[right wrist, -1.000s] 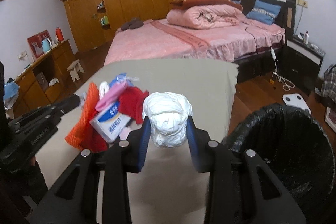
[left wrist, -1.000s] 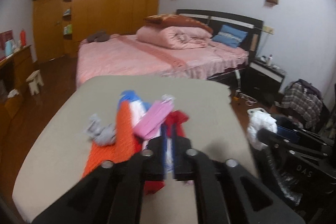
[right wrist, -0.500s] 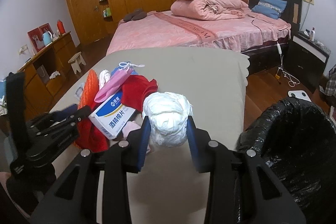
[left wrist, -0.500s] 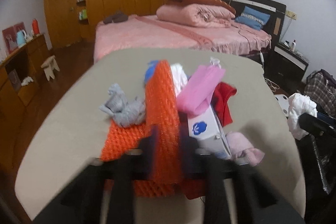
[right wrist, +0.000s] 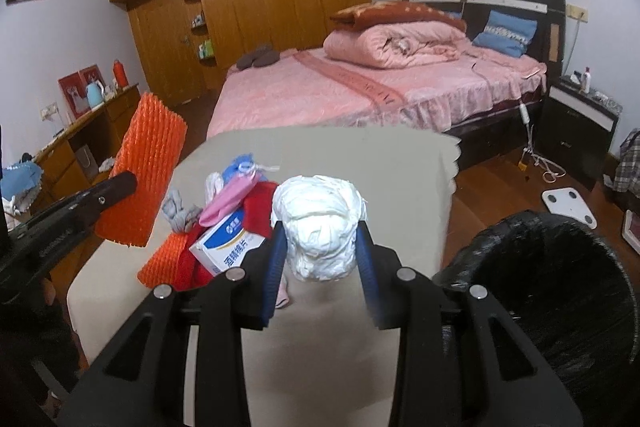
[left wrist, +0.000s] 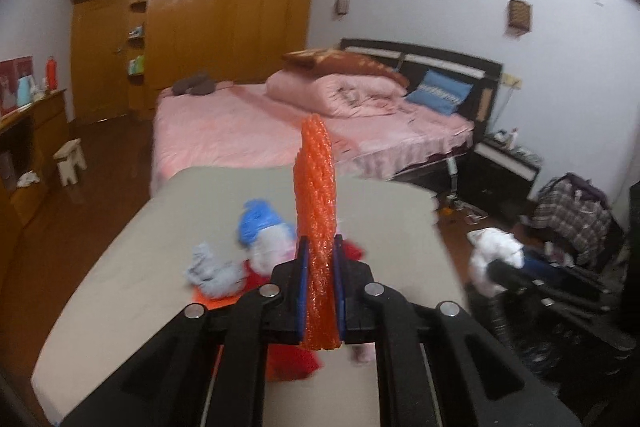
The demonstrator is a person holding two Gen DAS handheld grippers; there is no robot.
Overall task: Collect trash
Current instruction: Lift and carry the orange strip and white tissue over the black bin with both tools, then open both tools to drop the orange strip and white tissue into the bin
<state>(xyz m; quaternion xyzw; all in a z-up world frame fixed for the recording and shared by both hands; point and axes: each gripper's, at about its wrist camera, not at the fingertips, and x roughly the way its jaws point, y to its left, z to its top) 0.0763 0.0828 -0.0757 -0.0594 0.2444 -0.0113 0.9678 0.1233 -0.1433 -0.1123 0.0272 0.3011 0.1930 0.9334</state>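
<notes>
The left gripper point(left wrist: 320, 291) is closed tight on an orange foam net point(left wrist: 316, 211), which stands upright between its blue pads, lifted above the worktop point(left wrist: 120, 287). The right gripper point(right wrist: 320, 259) holds a white crumpled paper ball point(right wrist: 320, 223), its jaws partly apart around it. On the near left of the worktop lies a pile of trash: a white box point(right wrist: 226, 247), a red cloth point(right wrist: 258, 209), a pink mask point(right wrist: 230, 195). A black bin point(right wrist: 552, 291) stands on the right, beside the worktop.
</notes>
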